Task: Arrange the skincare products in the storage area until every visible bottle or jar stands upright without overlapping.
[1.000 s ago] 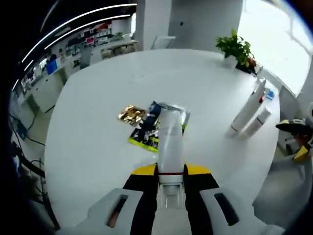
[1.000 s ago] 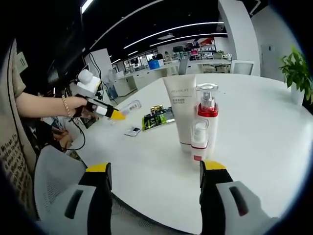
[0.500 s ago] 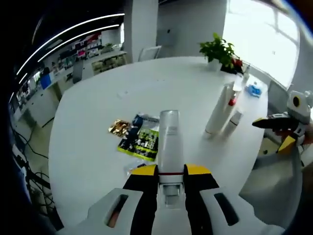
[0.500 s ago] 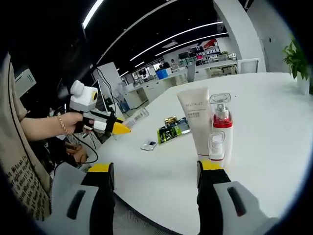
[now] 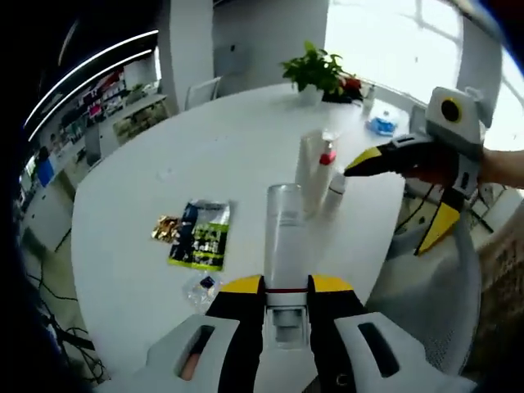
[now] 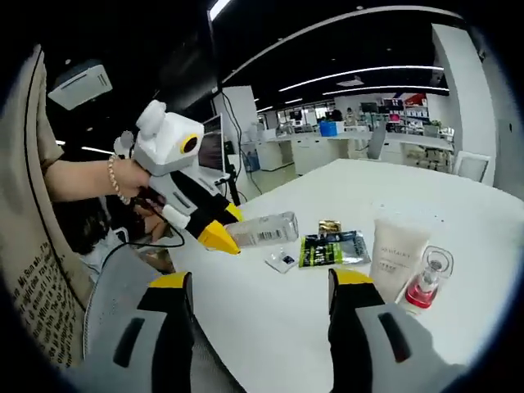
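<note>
Gripping a clear bottle [image 5: 283, 237] above the white table [image 5: 229, 155], left gripper [image 5: 285, 288] pinches it; right gripper [image 6: 258, 286] spread, holding nothing, near the tube [image 6: 395, 248] and pump bottle [image 6: 426, 282].

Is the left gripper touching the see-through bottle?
Touching. In the left gripper view the left gripper has its jaws shut on the clear bottle; the right gripper view shows the bottle sticking out from its yellow tips.
</note>
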